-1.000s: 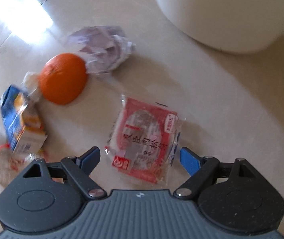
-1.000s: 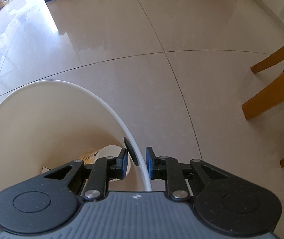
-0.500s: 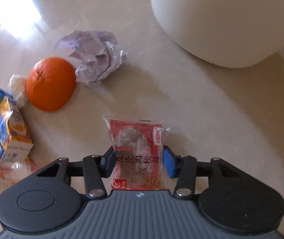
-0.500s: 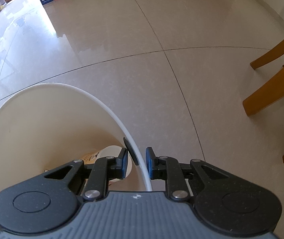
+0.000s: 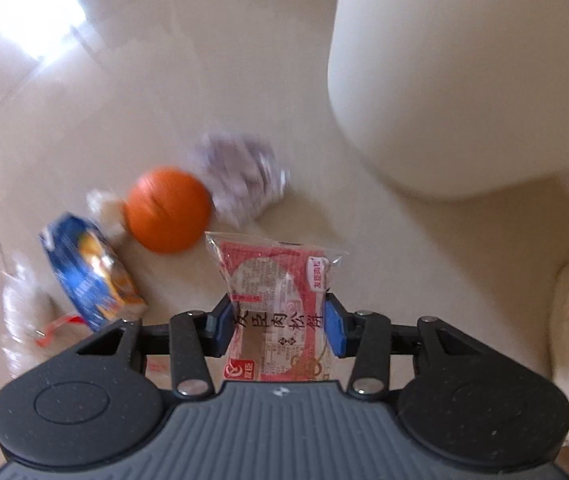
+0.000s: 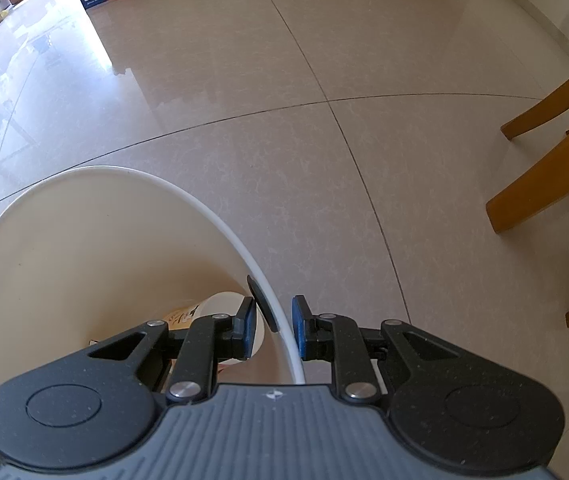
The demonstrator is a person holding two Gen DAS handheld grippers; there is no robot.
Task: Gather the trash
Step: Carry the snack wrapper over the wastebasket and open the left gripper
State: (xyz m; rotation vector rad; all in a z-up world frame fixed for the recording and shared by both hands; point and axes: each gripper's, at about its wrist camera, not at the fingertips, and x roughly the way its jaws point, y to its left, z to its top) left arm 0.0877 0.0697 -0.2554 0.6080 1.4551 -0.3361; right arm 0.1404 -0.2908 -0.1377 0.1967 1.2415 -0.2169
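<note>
1. The bin [image 5: 464, 80] fills the upper right of the left wrist view as a white wall; in the right wrist view its rim [image 6: 212, 216] curves through the lower left, standing on the floor [image 6: 324, 160].
2. The right tongs [image 6: 272, 326] are clenched on that rim at lower centre, one pad inside the wall and one outside (a steadying hold, I judge). A cup [image 6: 220, 312] lies deep inside.
3. The left tongs [image 5: 276, 320] grasp the red packet [image 5: 276, 300] at lower centre, pads pressing its two sides and closing a touch more.
4. Left behind in the middle left of that view: carton [image 5: 92, 268], orange [image 5: 168, 208], crumpled paper [image 5: 240, 180] and a clear wrapper [image 5: 24, 312] at the far left, all blurred.
5. Step in hand: the packet is picked and on its way to the bin. The next move calls for carrying it over the rim, then releasing it above the opening without knocking the right tongs.
6. Against a second earlier: the left tongs then stood wide around the packet lying flat; now they pinch it, the litter looks smaller and further off, and more of the bin shows. The right tongs are unchanged.
</note>
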